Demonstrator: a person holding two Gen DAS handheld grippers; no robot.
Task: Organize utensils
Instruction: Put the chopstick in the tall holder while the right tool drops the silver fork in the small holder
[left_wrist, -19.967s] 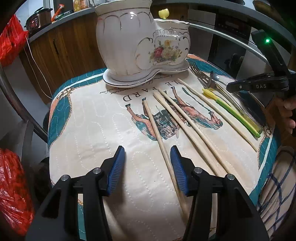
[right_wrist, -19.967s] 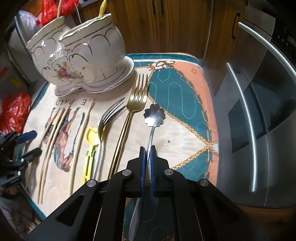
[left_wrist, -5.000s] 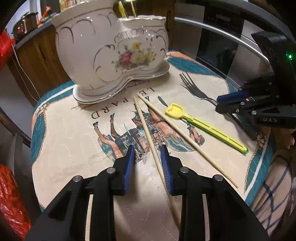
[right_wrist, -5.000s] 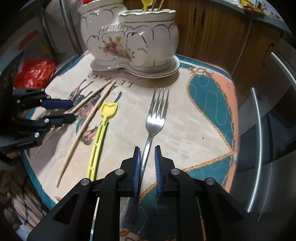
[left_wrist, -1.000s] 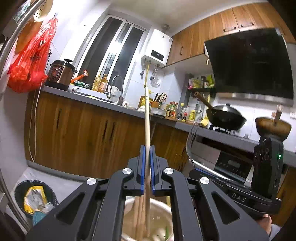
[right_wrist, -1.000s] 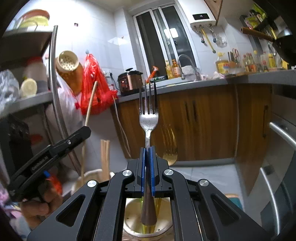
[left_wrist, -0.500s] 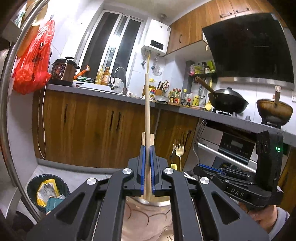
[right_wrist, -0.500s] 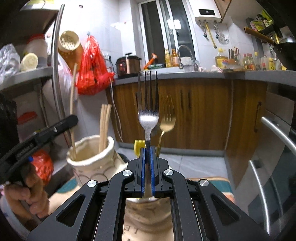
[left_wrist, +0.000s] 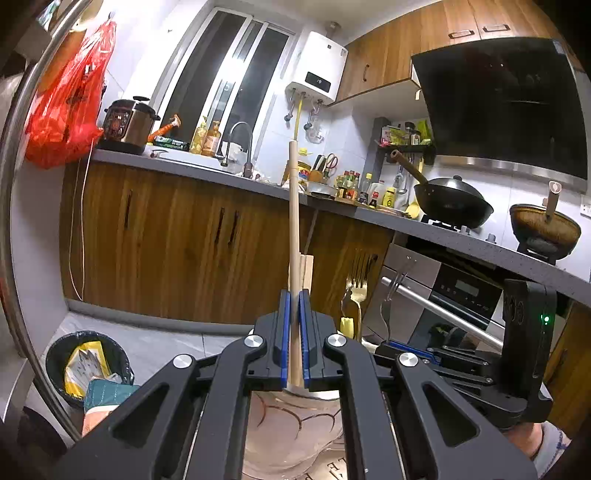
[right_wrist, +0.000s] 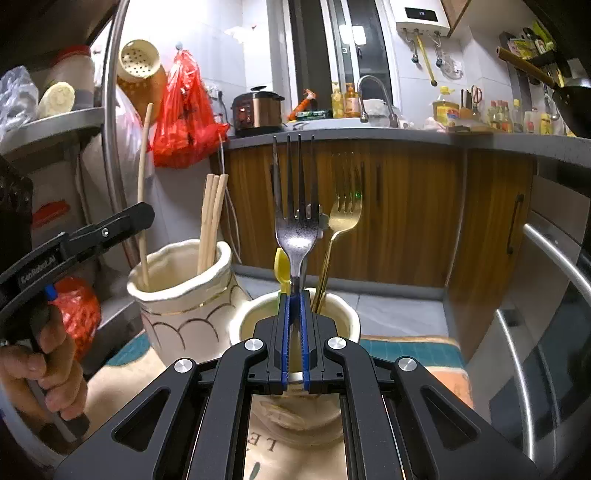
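Observation:
My left gripper (left_wrist: 292, 295) is shut on a wooden chopstick (left_wrist: 293, 206), held upright with its lower end in the tall cup of the white ceramic holder (right_wrist: 177, 288). Other chopsticks (right_wrist: 212, 218) stand in that cup. My right gripper (right_wrist: 293, 295) is shut on a silver fork (right_wrist: 295, 206), tines up, its handle in the short cup (right_wrist: 347, 314). A gold fork (right_wrist: 343, 218) and a yellow utensil (right_wrist: 281, 266) stand in the short cup. The left gripper shows in the right wrist view (right_wrist: 110, 229); the right gripper body (left_wrist: 480, 369) shows in the left wrist view.
The holder stands on a printed quilted cloth (right_wrist: 413, 350). An oven with steel handles (right_wrist: 546, 258) is at the right. Wooden cabinets (right_wrist: 406, 206) and a counter lie behind. A red bag (right_wrist: 184, 114) hangs at the left. A bin (left_wrist: 88, 362) stands on the floor.
Both grippers have come lower toward the holder. The chopstick and the silver fork have sunk deeper into their cups. Both stay gripped.

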